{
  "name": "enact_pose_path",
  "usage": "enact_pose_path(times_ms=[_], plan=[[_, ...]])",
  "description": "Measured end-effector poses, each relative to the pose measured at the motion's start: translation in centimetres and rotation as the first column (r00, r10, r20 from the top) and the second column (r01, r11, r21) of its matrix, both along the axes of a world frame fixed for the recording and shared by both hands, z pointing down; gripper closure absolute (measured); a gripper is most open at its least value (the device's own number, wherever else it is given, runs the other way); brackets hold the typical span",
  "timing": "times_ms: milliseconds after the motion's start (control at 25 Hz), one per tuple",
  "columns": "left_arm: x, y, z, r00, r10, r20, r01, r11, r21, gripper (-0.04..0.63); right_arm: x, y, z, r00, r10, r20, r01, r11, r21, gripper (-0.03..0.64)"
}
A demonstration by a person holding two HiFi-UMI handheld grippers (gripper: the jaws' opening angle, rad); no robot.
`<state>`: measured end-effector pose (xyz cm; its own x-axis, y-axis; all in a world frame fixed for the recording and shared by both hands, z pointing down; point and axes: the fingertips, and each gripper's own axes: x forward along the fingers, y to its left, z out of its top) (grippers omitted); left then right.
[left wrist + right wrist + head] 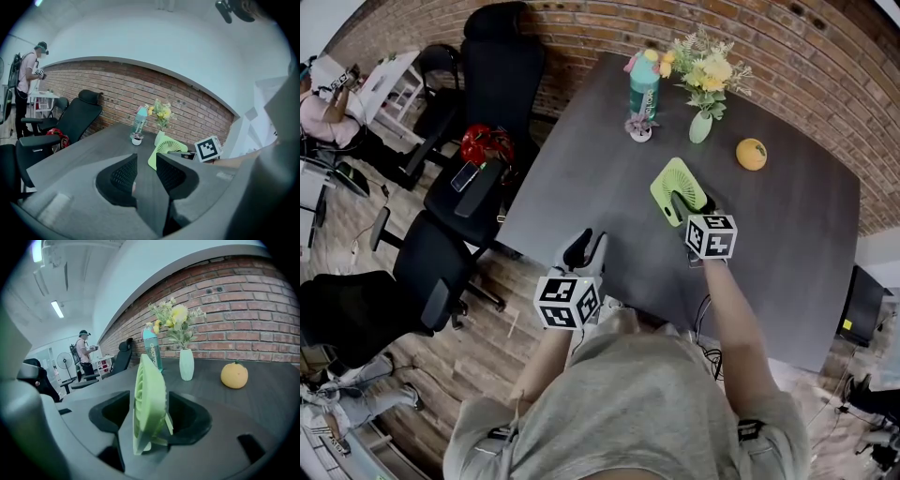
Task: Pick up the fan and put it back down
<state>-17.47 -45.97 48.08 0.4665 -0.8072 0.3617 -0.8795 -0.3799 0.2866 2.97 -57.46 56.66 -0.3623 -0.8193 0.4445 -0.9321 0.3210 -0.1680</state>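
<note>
Fan (150, 399) stands upright on its foot on the dark table (572, 169), edge-on between the jaws of our right gripper (686, 208). Those jaws are spread wide and the pads don't clamp it. Our left gripper (147, 171) sits at the near table edge, well apart from the fan, jaws a narrow gap apart and empty. Orange (234, 375), vase (186, 364) and bottle (153, 350) stand behind the fan.

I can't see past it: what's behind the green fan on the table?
Behind the fan stand a teal bottle, a pale vase of flowers and, farther right, an orange. In the right gripper view the fan covers the bottle's lower part.
</note>
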Motion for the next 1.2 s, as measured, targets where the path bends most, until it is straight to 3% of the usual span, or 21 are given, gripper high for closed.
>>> enact_pose_path(times_ms=[760,1000,1200], plan=[[-2.2,1.8,-0.8,0.992,0.124,0.021,-0.124,0.992,0.034,0.476,-0.7,10.0,-2.6,0.982,0.183,0.04,-0.184,0.983,0.025,0.363],[-2.1,3.7,-1.0,0.995,0.1,0.018,-0.101,0.994,0.045,0.511,-1.0,13.4,-5.2,0.982,0.189,0.017,-0.19,0.978,0.088,0.501],[-1.6,6.4,-1.2,0.996,0.092,0.015,-0.093,0.994,0.061,0.535,-2.1,16.6,-8.3,0.988,0.153,-0.019,-0.147,0.972,0.182,0.569]])
